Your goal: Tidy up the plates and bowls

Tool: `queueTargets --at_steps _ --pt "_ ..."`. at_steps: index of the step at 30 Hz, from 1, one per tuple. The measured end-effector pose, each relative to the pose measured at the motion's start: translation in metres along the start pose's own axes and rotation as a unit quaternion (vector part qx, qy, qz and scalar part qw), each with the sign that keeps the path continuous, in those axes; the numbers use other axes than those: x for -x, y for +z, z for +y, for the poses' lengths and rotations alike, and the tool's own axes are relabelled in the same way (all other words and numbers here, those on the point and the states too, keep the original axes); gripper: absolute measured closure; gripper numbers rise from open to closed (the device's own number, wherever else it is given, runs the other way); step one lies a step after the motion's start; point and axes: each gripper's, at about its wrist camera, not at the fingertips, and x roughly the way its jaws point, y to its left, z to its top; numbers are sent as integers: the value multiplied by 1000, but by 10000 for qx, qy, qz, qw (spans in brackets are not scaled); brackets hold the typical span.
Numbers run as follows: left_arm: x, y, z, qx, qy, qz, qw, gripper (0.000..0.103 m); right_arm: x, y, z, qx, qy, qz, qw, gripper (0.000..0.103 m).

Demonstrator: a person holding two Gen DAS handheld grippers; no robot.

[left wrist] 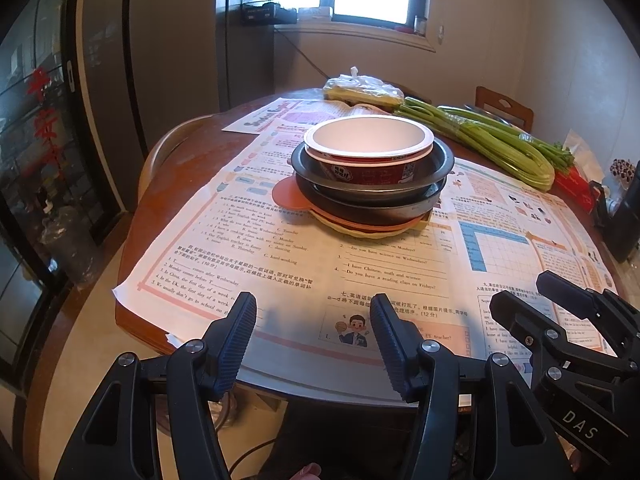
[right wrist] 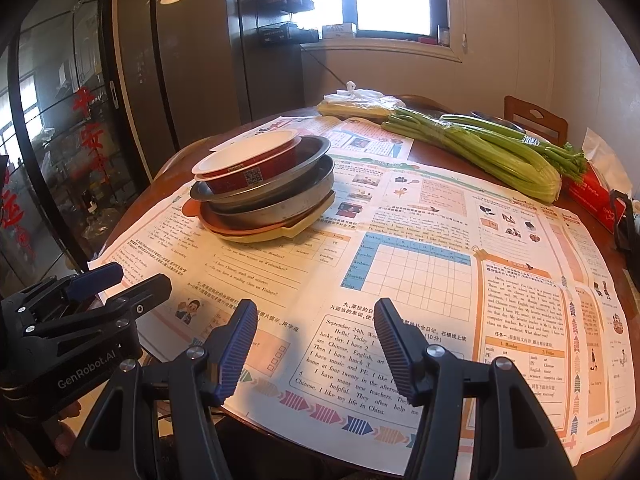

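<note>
One stack of dishes stands in the middle of the round table. On top is a red paper bowl with a white inside (left wrist: 368,144) (right wrist: 248,160). It sits in a grey metal bowl (left wrist: 436,164) (right wrist: 308,156), which rests in a second metal pan (left wrist: 380,212) (right wrist: 280,208). Under them lie an orange plate (left wrist: 286,196) (right wrist: 208,220) and a pale yellow plate (left wrist: 360,232) (right wrist: 304,224). My left gripper (left wrist: 313,316) hovers open over the table's near edge, short of the stack, with nothing between its fingers. My right gripper (right wrist: 316,320) hangs open and empty beside it, right of the stack.
Printed worksheets (left wrist: 248,256) (right wrist: 420,272) cover the wooden table (left wrist: 188,152) (right wrist: 460,152). Celery (left wrist: 492,140) (right wrist: 492,148), a plastic bag of food (left wrist: 360,88) (right wrist: 360,102) and a red box (right wrist: 596,196) lie at the far right. A chair back (left wrist: 504,106) (right wrist: 536,118) stands behind.
</note>
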Motion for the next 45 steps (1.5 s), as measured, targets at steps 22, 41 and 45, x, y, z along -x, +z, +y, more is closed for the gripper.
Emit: queueTargets --at_steps 22,41,45 --pt "-4 -2 -2 -35 -2 59 10000 42 0 0 -2 -26 -8 50 10000 43" --pt "-2 5 7 78 -106 -33 9999 42 -2 0 -3 -48 -38 58 10000 43" --pt "-5 35 29 251 -264 -99 9993 39 -5 4 -9 -66 -87 47 9999 43"
